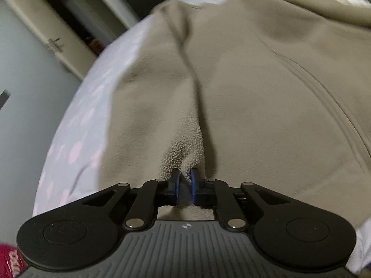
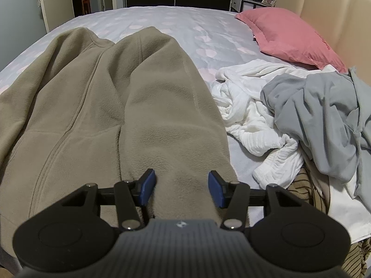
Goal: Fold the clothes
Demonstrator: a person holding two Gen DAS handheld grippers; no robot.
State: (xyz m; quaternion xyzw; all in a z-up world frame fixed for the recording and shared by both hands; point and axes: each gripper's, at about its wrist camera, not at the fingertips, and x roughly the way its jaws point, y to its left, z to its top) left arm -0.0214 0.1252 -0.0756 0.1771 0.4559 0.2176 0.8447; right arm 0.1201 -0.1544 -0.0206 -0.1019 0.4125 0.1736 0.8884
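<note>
Left wrist view shows the left claw [image 1: 185,183] at lower centre of the frame, its 2 blue pads drawn nearly together and pinching a raised ridge of the tan fleece jacket [image 1: 243,81]. A narrow fold of fleece stands between the pads and runs up the frame as a dark crease. The jacket fills the centre and right of this blurred view, lying on a pale bed sheet [image 1: 92,106] with pink spots, seen along the left. A door frame [image 1: 46,30] sits at upper left.

Right wrist view shows the right claw [image 2: 180,188] at lower centre, its jaws standing about halfway apart. A folded-over panel of the jacket [image 2: 97,97] lies under and between the pads; whether they press on the cloth I cannot tell, and nothing looks gripped. The jacket spreads from lower centre to upper left of this frame, flat on the bed. To its right lies a crumpled white garment [image 2: 250,115], with a grey garment [image 2: 320,120] heaped partly over it further right. A pink pillow [image 2: 285,34] rests at upper right against a beige headboard [image 2: 324,7].
</note>
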